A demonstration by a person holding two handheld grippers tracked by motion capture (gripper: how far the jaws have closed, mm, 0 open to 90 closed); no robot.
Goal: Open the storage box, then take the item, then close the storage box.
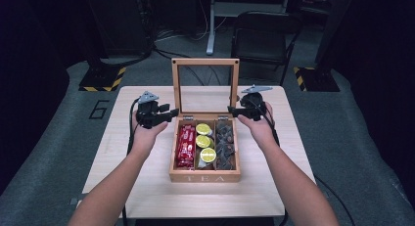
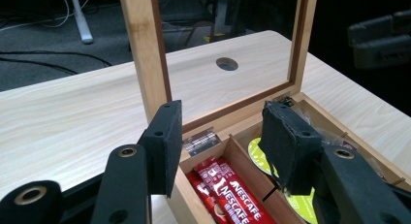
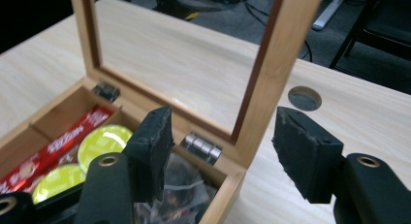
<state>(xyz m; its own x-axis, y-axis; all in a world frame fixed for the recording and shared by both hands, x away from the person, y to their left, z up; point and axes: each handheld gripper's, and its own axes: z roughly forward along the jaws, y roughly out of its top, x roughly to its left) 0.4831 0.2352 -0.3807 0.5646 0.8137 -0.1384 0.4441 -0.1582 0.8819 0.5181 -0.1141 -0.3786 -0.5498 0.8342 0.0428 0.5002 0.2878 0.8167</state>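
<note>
Wooden tea box (image 1: 204,177) mid-tabletop, glazed lid (image 1: 205,86) upright; left gripper (image 1: 169,113) and right gripper (image 1: 232,110) gaping, grasping nothing, flanking lid posts, probably to lower it.

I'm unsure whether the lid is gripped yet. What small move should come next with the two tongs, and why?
Probably close both tongs onto the lid frame. The left tongs and the right tongs are open, each straddling a side rail of the upright lid just above the hinges, pads apart from the wood. The tea box is full, so shutting it seems likely.
</note>
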